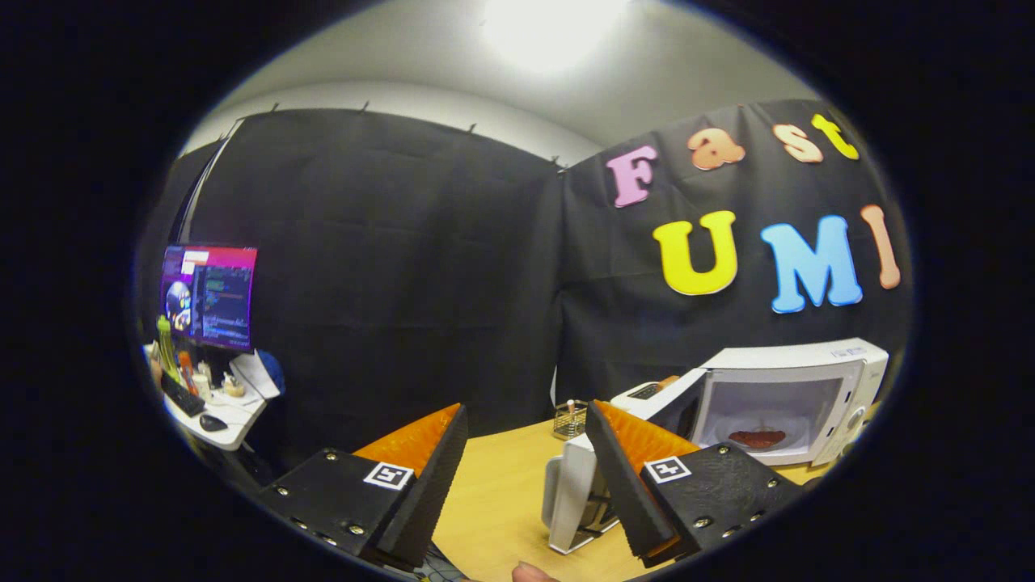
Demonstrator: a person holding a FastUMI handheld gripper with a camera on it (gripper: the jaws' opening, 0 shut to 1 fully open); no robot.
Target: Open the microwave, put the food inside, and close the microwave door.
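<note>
Gripper view, lower centre: gripper [525, 453] spread wide, holding nothing, above wooden table [501, 493]. At lower right, microwave [796, 400] with door [663, 400] swung open, dark red food [758, 438] already inside. Opening and loading apparently done; door closing left.

Wooden table [501, 493]: one small wire basket [570, 420] at its far edge against the booth wall, and one white upright stand [572, 501] toward the near edge. Separate white desk [230, 420], well apart: lit monitor [210, 297], keyboard [182, 394], mouse [213, 422], several bottles [168, 349].
</note>
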